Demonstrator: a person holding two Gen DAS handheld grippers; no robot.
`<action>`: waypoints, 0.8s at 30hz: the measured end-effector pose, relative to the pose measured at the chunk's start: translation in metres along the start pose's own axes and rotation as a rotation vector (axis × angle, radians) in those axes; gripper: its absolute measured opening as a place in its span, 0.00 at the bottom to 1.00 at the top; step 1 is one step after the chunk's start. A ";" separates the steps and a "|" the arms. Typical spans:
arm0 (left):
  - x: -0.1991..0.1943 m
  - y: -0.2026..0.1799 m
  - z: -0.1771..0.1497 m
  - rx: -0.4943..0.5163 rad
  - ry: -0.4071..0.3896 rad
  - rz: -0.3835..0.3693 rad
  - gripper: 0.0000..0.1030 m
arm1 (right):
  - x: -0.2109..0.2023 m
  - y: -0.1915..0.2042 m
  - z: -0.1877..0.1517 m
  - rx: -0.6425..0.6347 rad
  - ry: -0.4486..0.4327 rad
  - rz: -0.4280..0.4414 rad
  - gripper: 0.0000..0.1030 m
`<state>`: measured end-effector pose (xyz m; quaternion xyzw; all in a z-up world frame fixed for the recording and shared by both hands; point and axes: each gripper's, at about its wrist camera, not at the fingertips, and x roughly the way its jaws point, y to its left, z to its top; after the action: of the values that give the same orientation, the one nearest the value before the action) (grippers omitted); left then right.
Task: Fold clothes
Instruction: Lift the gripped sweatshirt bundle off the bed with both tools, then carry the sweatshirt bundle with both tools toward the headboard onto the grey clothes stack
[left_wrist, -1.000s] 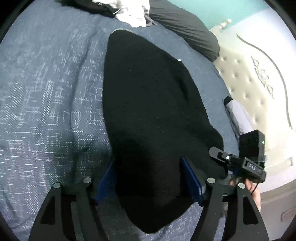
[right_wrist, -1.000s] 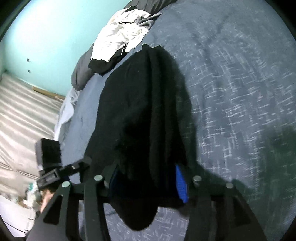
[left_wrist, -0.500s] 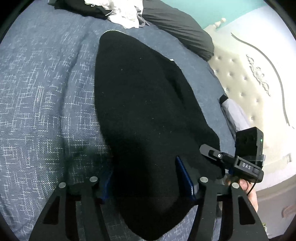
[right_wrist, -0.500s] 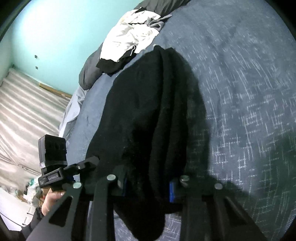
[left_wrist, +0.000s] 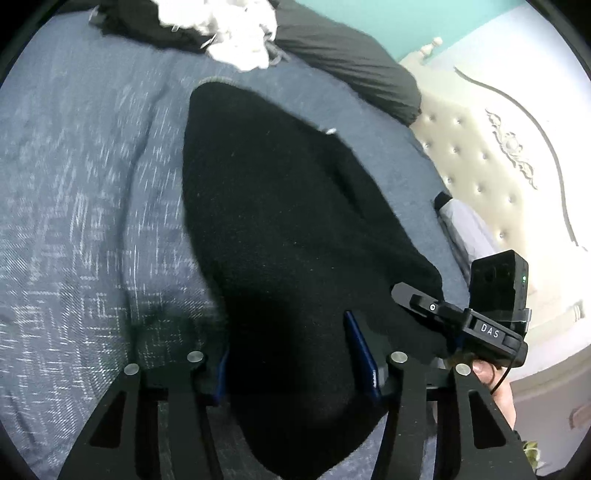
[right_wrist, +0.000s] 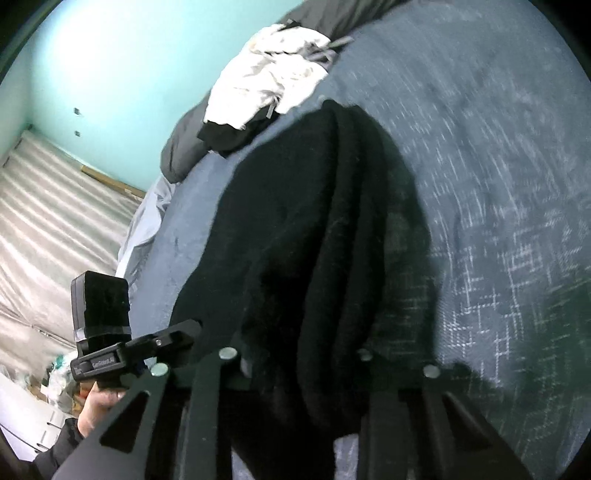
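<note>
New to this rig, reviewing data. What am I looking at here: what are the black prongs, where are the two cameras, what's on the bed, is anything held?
There is no robot. A person holds a two-finger gripper in each hand, and each gripper carries a fisheye camera looking forward along its fingers, so the black prongs at the bottom of each picture are the gripper itself.

The left gripper and right gripper each have a near edge of the same black garment between their fingers. Both have just been closing on it.

The garment lies lengthwise on a blue bedspread. A pile of white and dark clothes sits at the far end, and a tufted headboard stands at one side.
</note>
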<state>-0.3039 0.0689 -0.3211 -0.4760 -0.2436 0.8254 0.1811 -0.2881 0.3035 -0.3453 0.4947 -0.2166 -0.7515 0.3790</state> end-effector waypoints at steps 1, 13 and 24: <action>-0.006 -0.006 0.001 0.011 -0.007 0.000 0.54 | -0.005 0.004 0.001 -0.007 -0.012 0.003 0.23; -0.081 -0.085 0.005 0.109 -0.091 -0.027 0.53 | -0.085 0.063 0.013 -0.075 -0.093 0.062 0.22; -0.103 -0.188 -0.012 0.194 -0.116 -0.103 0.53 | -0.203 0.098 0.023 -0.158 -0.135 -0.013 0.22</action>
<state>-0.2316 0.1701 -0.1462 -0.3944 -0.1967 0.8609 0.2540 -0.2290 0.4008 -0.1492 0.4127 -0.1785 -0.8004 0.3965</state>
